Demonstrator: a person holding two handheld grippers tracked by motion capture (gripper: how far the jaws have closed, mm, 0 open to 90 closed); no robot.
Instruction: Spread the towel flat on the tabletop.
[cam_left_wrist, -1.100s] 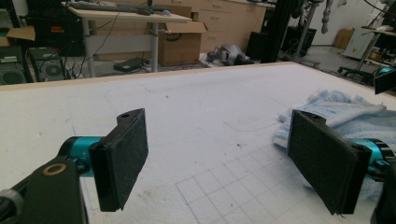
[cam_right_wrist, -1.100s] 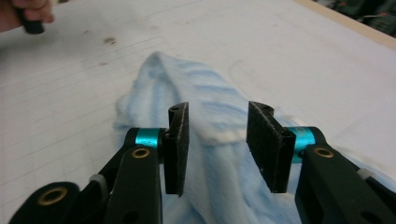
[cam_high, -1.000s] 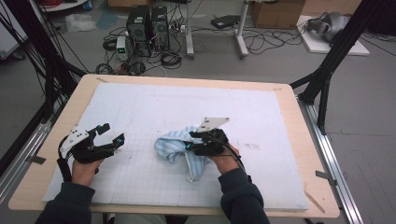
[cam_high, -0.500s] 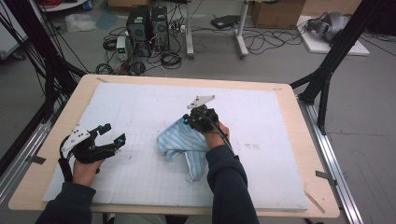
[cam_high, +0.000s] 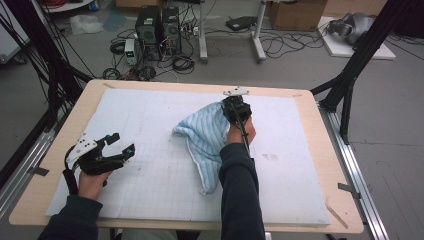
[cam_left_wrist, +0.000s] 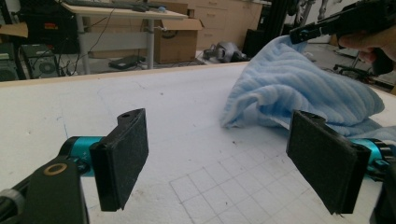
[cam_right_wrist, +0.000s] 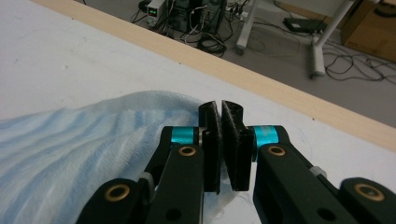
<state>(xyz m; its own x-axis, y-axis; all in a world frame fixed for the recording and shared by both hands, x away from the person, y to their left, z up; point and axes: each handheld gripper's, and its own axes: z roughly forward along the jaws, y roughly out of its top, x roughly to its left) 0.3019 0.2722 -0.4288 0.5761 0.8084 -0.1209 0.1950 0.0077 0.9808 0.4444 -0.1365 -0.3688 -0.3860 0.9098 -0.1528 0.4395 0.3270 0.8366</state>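
Note:
A light blue striped towel (cam_high: 205, 137) lies rumpled on the white gridded mat (cam_high: 150, 110). My right gripper (cam_high: 235, 107) is near the mat's far edge and is shut on a corner of the towel, which it holds lifted; its jaws have just closed on the cloth. In the right gripper view the pads (cam_right_wrist: 220, 109) are pressed together and the towel (cam_right_wrist: 70, 154) trails off to the left. My left gripper (cam_high: 123, 143) rests open at the mat's left, apart from the towel. Its pads (cam_left_wrist: 224, 158) stand wide, with the towel (cam_left_wrist: 299, 93) beyond them.
The wooden table edge (cam_high: 90, 95) frames the mat. Black frame posts (cam_high: 350, 75) stand at both sides. Computers and cables (cam_high: 155, 30) sit on the floor beyond the far edge.
My right gripper has moved toward the far edge with the towel corner in it, drawing the cloth up and out. The left gripper has stayed put.

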